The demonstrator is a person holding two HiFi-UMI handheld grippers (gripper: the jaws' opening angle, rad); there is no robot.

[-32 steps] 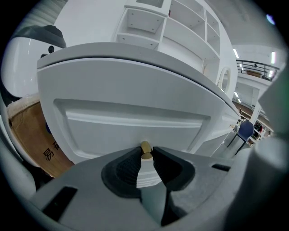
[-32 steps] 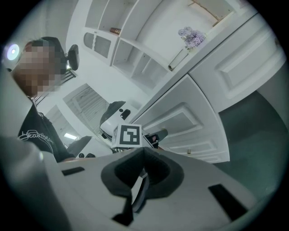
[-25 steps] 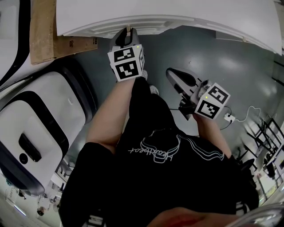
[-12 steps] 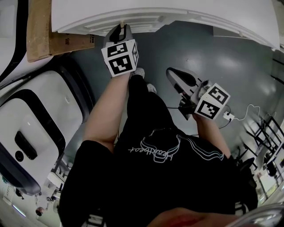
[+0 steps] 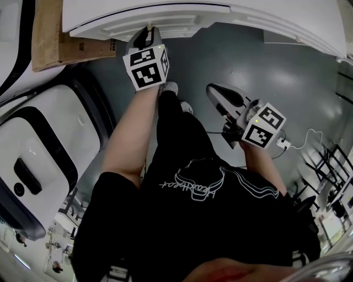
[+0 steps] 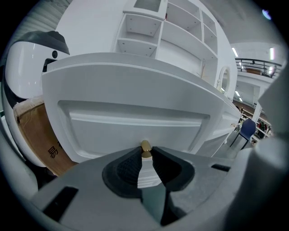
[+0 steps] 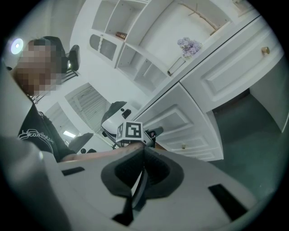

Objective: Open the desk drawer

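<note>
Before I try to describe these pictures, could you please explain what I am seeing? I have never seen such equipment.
There is no robot here. A person in a black shirt holds a hand tool with two jaws in each hand; the cubes with square patterns are part of the tools. One picture comes from a camera on the person's head, looking down. The other two come from cameras riding on each tool. The left gripper is closed on the small gold knob of a white drawer. The right gripper hangs over the grey floor, jaws together, holding nothing. A cardboard box sits beside the desk.
</note>
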